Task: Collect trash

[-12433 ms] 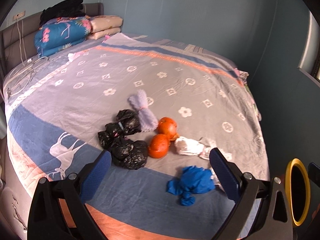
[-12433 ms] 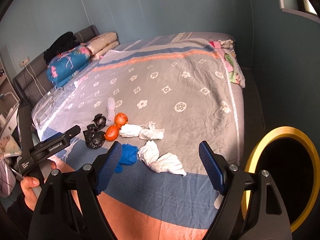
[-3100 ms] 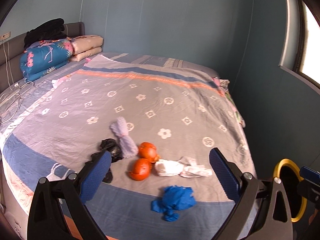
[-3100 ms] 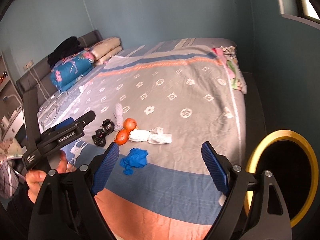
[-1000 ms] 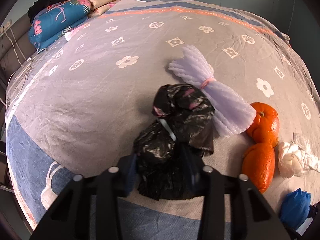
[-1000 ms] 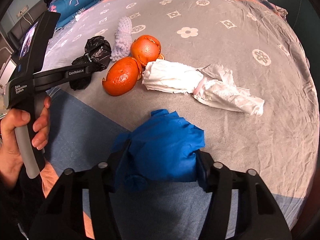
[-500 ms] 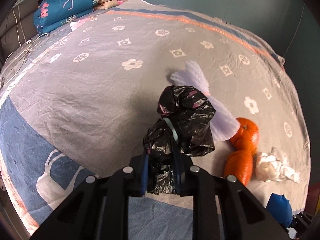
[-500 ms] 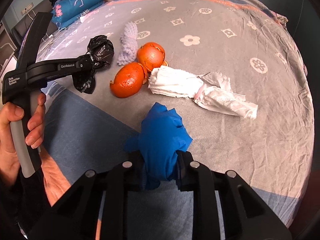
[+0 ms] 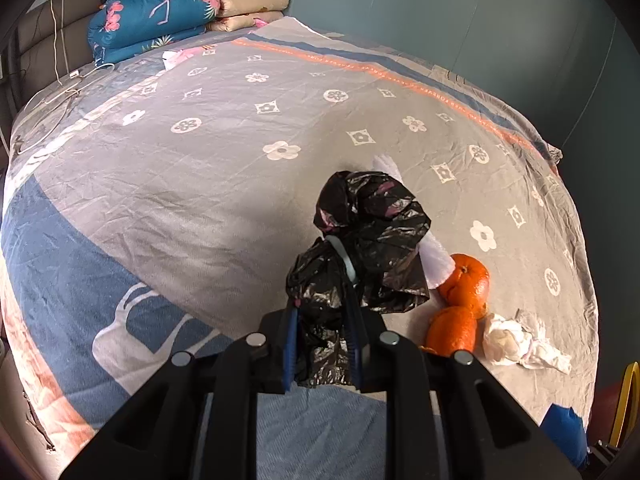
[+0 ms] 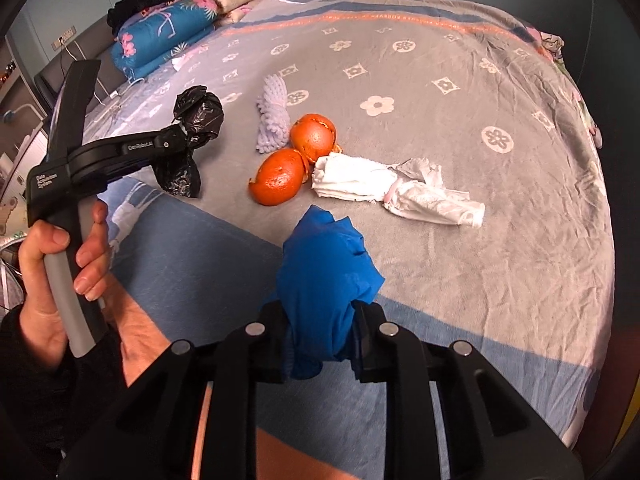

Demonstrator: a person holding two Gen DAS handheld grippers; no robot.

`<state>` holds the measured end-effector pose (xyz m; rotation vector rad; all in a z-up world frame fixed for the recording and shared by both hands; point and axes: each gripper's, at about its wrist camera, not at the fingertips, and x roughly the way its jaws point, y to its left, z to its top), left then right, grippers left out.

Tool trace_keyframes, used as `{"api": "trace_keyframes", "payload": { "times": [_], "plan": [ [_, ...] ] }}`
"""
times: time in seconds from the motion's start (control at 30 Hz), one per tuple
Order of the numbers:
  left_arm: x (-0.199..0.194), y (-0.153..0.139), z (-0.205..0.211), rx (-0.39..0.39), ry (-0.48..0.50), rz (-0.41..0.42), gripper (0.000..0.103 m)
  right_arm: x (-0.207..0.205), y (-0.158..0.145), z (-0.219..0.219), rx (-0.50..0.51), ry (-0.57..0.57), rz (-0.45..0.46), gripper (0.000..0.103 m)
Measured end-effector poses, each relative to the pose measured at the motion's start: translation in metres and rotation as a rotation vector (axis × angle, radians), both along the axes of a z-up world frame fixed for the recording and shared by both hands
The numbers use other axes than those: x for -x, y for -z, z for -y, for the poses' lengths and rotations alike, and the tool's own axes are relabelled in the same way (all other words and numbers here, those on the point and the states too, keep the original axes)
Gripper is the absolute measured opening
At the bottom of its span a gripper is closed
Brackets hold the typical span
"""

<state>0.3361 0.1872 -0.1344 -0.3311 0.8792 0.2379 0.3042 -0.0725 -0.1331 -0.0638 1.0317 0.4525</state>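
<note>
My left gripper [image 9: 322, 320] is shut on a crumpled black plastic bag [image 9: 368, 240] and holds it above the bed; it also shows in the right wrist view [image 10: 192, 136]. My right gripper [image 10: 322, 340] is shut on a blue crumpled glove [image 10: 326, 272], lifted off the blanket; its edge shows in the left wrist view [image 9: 564, 424]. Two orange peels [image 10: 296, 156] lie on the grey blanket, next to a white wad of tissue [image 10: 392, 192] and a pale purple foam net [image 10: 274, 120]. The peels [image 9: 460, 304] and tissue [image 9: 520, 344] show right of the black bag.
The bed's grey flowered blanket [image 10: 460, 92] has a blue band [image 10: 192, 248] at the near edge. Folded blue bedding and pillows [image 9: 160, 16] lie at the headboard. A yellow-rimmed bin edge [image 9: 626, 400] shows at the far right, beside the bed.
Both grippers have risen from the bed with their loads: the black bag and the blue glove hang higher above the blanket than half a second ago.
</note>
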Motion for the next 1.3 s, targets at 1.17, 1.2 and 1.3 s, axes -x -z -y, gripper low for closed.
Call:
{"api": "trace_keyframes", "payload": {
  "times": [1.17, 1.2, 1.3],
  "plan": [
    [0.116, -0.072, 0.093, 0.001, 0.182, 0.174, 0.019, 0.120, -0.082, 0.094, -0.058, 0.040, 0.095, 0.020],
    [0.119, -0.076, 0.099, -0.007, 0.195, 0.177, 0.019, 0.121, -0.083, 0.097, -0.060, 0.044, 0.097, 0.020],
    [0.125, -0.085, 0.113, -0.004, 0.228, 0.188, 0.019, 0.126, -0.087, 0.106, -0.070, 0.059, 0.106, 0.020]
  ]
}}
